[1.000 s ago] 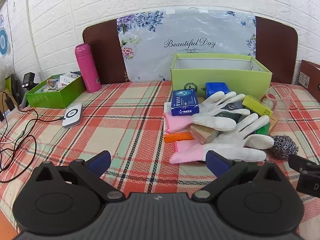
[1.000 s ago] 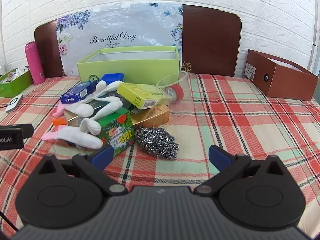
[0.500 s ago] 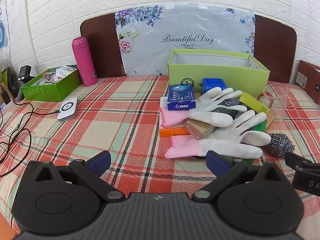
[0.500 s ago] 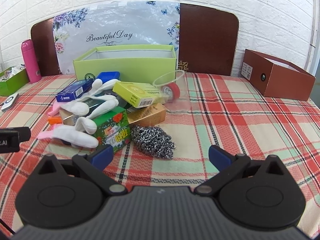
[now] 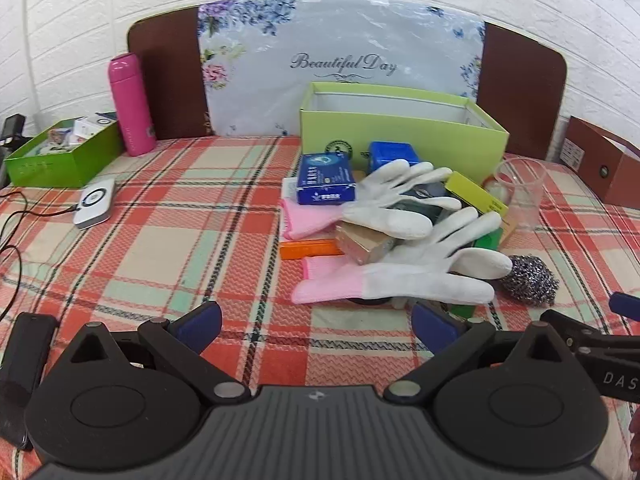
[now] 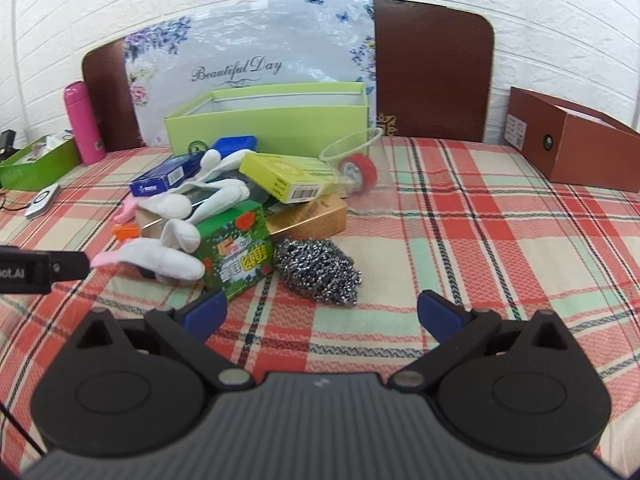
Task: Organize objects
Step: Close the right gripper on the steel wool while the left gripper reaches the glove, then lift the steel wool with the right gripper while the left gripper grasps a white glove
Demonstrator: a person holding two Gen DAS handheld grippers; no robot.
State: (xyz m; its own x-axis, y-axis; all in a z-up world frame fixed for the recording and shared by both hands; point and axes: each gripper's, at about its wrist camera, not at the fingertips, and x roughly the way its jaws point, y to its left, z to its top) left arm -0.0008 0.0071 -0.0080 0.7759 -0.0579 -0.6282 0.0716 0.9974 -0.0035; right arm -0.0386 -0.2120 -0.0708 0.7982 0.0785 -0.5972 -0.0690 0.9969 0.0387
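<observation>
A pile lies on the plaid table in front of an open light-green box [image 5: 400, 130] [image 6: 272, 120]. It holds two white gloves with pink cuffs [image 5: 392, 280] [image 6: 160, 256], a blue carton [image 5: 325, 178], a yellow carton [image 6: 288, 174], a green carton [image 6: 236, 252], a gold box [image 6: 308, 216], a steel scourer [image 5: 526, 278] [image 6: 316, 268] and a clear cup [image 5: 520, 192] with red tape [image 6: 358, 168] behind it. My left gripper [image 5: 316, 322] is open and empty, just short of the nearer glove. My right gripper [image 6: 322, 312] is open and empty, just short of the scourer.
A pink bottle [image 5: 131, 104] and a dark-green tray [image 5: 60, 152] of small items stand at the back left. A white charger puck [image 5: 94, 202] with cables lies at the left. A black phone [image 5: 24, 368] lies near my left gripper. A brown box [image 6: 572, 140] stands at the right.
Both grippers have moved a little towards the pile and turned slightly; the objects have not moved. Both stay open.
</observation>
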